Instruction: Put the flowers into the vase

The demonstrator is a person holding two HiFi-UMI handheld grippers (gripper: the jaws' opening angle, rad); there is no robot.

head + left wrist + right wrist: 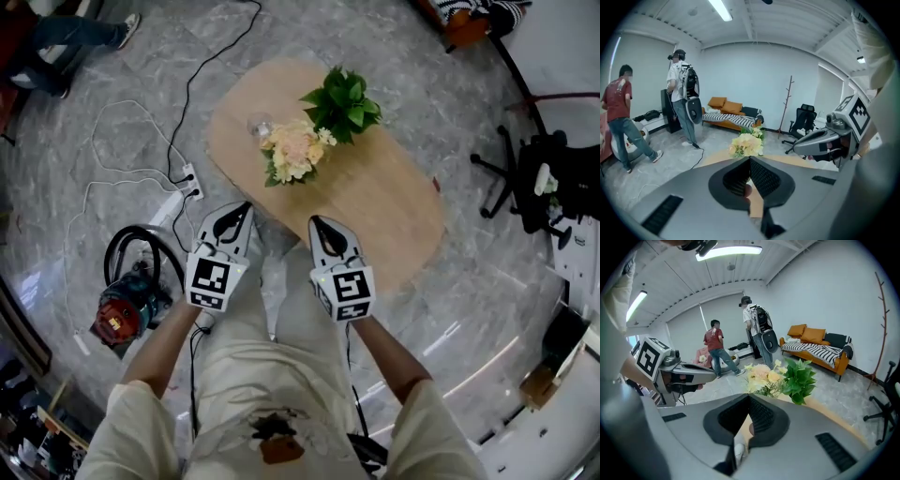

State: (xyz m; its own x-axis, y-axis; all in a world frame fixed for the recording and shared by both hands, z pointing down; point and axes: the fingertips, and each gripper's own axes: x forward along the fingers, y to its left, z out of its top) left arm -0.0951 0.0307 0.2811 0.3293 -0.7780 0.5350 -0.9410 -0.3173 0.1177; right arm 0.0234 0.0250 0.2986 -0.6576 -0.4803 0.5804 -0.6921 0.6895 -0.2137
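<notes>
Head view: flowers (295, 150) on table (394, 206) beside a seeming glass vase (260, 124), apart from left gripper (244, 208) and right gripper (317, 223). Left gripper view: jaws together, empty. Right gripper view: likewise closed on nothing. Better to open wide first, then take stems low.

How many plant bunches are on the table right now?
2: a pale bouquet on the table, left of centre, and a green leafy bunch just beyond it at the far edge. None seems hidden.

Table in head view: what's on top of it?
On the wooden table: a cream bouquet, a leafy green plant and a clear glass vessel beside the bouquet. The blooms cover their stems, so what holds them cannot be seen.
</notes>
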